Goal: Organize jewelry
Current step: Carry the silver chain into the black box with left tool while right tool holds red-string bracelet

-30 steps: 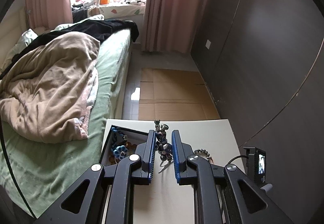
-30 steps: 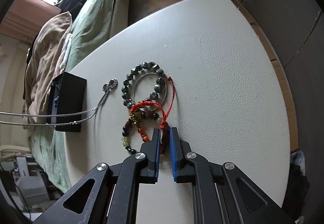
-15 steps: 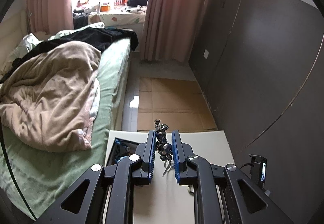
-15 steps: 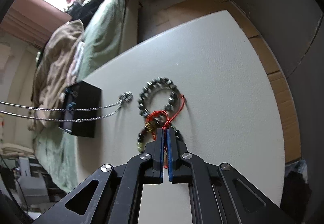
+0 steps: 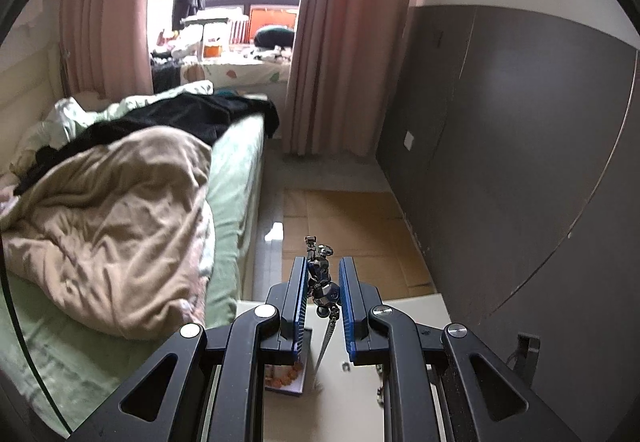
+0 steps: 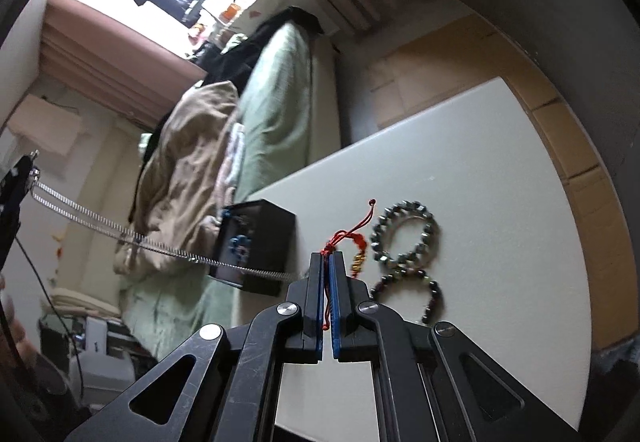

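While my right gripper (image 6: 328, 260) pinches the red cord bracelet (image 6: 347, 238) flat between its closed jaws, the left gripper (image 5: 323, 284) is clamped on the metal pendant (image 5: 320, 274) of the silver chain (image 6: 120, 230), which runs taut across to the black box (image 6: 256, 242). I judge both pieces are meant for that box, so I'd carry them level and slow — the chain's tail could snag the box rim, and the cord's gold charm (image 6: 358, 262) swings loose. Lower each piece in before easing the jaws. Two beaded bracelets (image 6: 404, 238) lie on the white table (image 6: 480, 170) just beside my right fingers, overlapping each other; I'd keep clear of them. Beyond the table edge stand the bed (image 5: 236, 162) and cardboard-covered floor (image 5: 352, 214) — a dropped piece could land there.
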`<state>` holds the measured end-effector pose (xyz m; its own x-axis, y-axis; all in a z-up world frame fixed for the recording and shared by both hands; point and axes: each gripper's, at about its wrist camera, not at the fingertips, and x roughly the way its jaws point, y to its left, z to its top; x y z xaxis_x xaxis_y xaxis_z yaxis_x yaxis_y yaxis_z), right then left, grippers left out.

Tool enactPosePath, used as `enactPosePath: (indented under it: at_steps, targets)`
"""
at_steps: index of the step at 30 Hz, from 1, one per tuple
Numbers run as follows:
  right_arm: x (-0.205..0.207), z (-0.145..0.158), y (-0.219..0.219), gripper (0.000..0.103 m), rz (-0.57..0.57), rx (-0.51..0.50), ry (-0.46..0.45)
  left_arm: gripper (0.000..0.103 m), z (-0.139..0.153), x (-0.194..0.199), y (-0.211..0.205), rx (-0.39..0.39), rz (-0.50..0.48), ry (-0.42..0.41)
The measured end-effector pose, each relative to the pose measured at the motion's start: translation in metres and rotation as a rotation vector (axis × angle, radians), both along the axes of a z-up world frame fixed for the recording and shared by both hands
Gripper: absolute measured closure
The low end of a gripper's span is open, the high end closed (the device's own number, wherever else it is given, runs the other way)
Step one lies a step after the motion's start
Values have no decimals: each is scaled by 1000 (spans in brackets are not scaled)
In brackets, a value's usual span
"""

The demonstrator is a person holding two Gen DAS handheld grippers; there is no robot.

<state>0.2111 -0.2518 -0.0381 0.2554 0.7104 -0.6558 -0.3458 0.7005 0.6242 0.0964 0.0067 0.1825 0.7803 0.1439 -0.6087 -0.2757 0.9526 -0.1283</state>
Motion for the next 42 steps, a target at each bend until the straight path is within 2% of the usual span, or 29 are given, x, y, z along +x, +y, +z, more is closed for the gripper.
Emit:
enactPosePath:
  at_steps: [7,13,24,33,42]
  targets:
    - [-3,4,7,99,9,-5,-18,87,31,-2,5,50,14,-45]
    - [-4,2,6,99,16,-14,-21,87,44,-3,15,65,34,-68]
    - [-2,0,9,99,9,-30,-15,87,37,4,21,64,33,-56]
    - [-1,-2,10,99,10,-36,-14,87,56,2,21,78,35,-83]
    - [-1,-3,13,99,11,-40,-11,87,35,6,22,59,36,-54]
